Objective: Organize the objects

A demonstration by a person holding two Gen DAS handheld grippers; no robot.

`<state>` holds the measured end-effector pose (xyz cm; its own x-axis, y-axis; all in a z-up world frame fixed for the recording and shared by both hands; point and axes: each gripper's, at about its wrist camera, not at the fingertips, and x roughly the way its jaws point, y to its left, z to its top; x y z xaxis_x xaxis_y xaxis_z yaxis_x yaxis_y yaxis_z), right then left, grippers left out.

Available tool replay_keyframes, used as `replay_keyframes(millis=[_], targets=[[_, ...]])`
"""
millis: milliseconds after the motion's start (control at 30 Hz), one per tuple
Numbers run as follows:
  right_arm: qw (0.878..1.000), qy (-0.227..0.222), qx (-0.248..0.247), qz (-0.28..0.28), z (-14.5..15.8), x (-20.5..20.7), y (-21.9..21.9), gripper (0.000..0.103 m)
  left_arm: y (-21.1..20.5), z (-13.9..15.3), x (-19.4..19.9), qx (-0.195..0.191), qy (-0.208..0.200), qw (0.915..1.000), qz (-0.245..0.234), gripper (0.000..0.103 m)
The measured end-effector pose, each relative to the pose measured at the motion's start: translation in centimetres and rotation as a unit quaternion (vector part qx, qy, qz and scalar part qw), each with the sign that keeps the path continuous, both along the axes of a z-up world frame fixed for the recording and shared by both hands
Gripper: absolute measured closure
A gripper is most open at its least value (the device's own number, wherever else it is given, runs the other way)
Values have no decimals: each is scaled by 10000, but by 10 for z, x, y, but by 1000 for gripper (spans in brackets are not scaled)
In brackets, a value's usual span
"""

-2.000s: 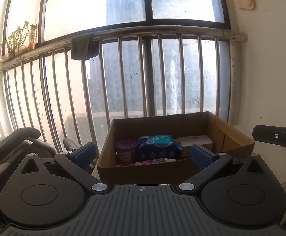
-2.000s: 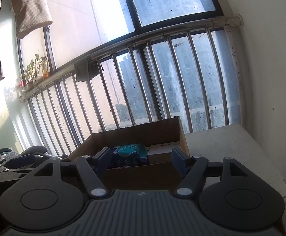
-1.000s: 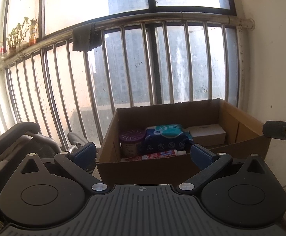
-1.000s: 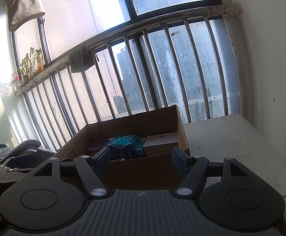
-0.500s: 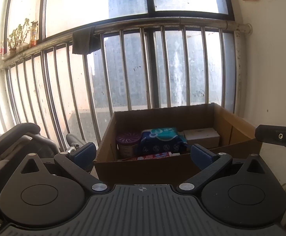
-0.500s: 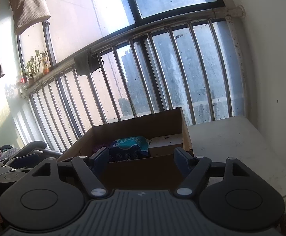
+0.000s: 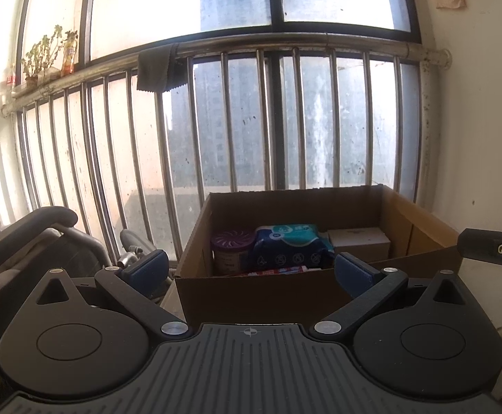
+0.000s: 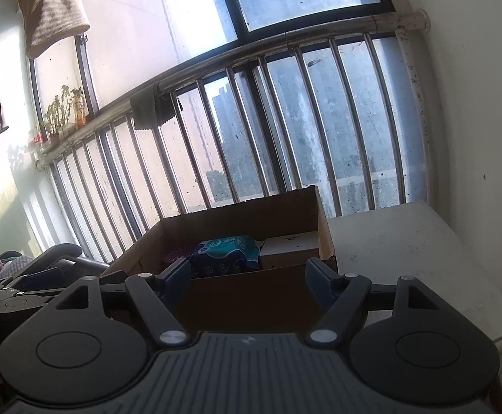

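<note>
- The box [image 7: 261, 296] sits on the white table [image 8: 406, 252], hard against the railing [image 7: 244, 120], open at the top.
- Inside, left to right: a purple-lidded tub [image 7: 232, 246], a blue wipes pack [image 7: 288, 246] and a small carton [image 7: 359, 241]; a red-and-white tube [image 7: 278, 270] lies along the near wall in front of them.
- The left gripper [image 7: 251, 270] hovers just short of the box's near wall, jaws wide apart and empty.
- The right gripper [image 8: 249, 277] hangs at the same near wall, further right. Its jaws have just been opening and stand apart — nothing is between them.
- Judged from this, the step in hand is picking the next item to reach for, or checking the box; nothing loose shows on the bare table to the right.
- To do it well, each gripper should rise over the near wall before dipping in — pushing straight ahead would shove the cardboard toward the railing.
- The wipes pack looks soft, so a grip across its middle would likely suit; the carton's flat sides suit a square pinch.
- The items stand close together, so the open fingers need a gap on both sides of the target.
</note>
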<state>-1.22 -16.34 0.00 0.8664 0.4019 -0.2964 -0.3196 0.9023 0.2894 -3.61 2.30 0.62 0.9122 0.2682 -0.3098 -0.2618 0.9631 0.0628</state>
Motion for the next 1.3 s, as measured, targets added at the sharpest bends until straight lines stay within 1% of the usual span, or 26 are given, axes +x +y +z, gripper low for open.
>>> replay_keyframes(millis=[167,567,833,967,1300], targets=[[10000,-17,86,-6,0,-4,0,26,3,0,-7,21,-24,10000,-33,0],[9999,-55,-84,119,1,-8,14,25,12,-1,-10,-128,-57,9999,31,0],[10000,6,-24,1,-2,-2,7,25,11,-3,-5,-137,-14,9999,-22,0],[10000,24,25,-38,-3,0,3,22,10,-3,-4,-96,12,10000,-24,0],[10000,24,11,-38,-3,3,5,22,9,-6,-1,-92,52,9999,-46,0]])
